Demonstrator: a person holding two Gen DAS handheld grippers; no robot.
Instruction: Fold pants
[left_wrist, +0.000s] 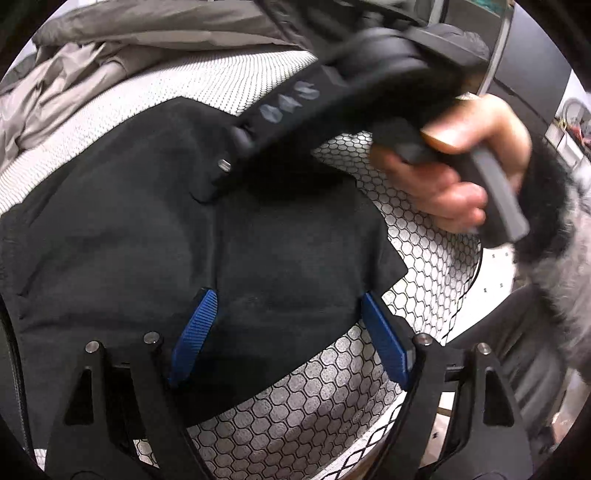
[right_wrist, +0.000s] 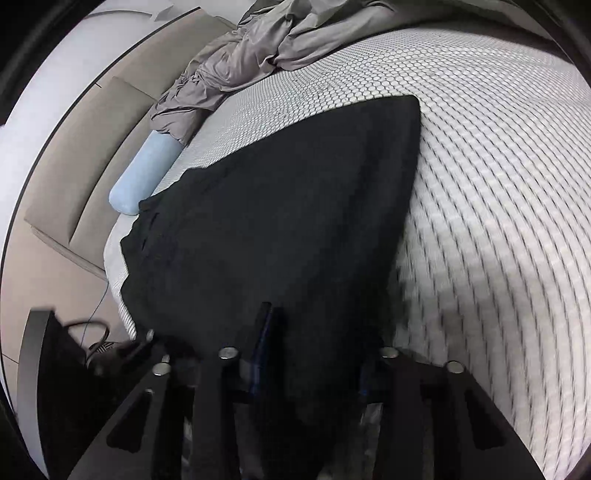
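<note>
Black pants (left_wrist: 155, 236) lie on a bed with a white honeycomb-patterned cover (left_wrist: 295, 417). My left gripper (left_wrist: 291, 328) is open just above them, its blue fingers (left_wrist: 195, 332) spread either side of the near hem. The right gripper's body (left_wrist: 295, 110) crosses the top of the left wrist view, held by a hand (left_wrist: 458, 166), with its tip down on the pants. In the right wrist view the pants (right_wrist: 280, 221) fill the middle and drape over my right gripper (right_wrist: 314, 354). One blue finger (right_wrist: 262, 339) shows; the other is hidden by cloth.
A crumpled grey duvet (right_wrist: 251, 62) lies at the far side of the bed. A light blue bolster (right_wrist: 144, 177) rests by the beige padded headboard (right_wrist: 81, 177). The floor and a dark object with a cable (right_wrist: 74, 350) are at the lower left.
</note>
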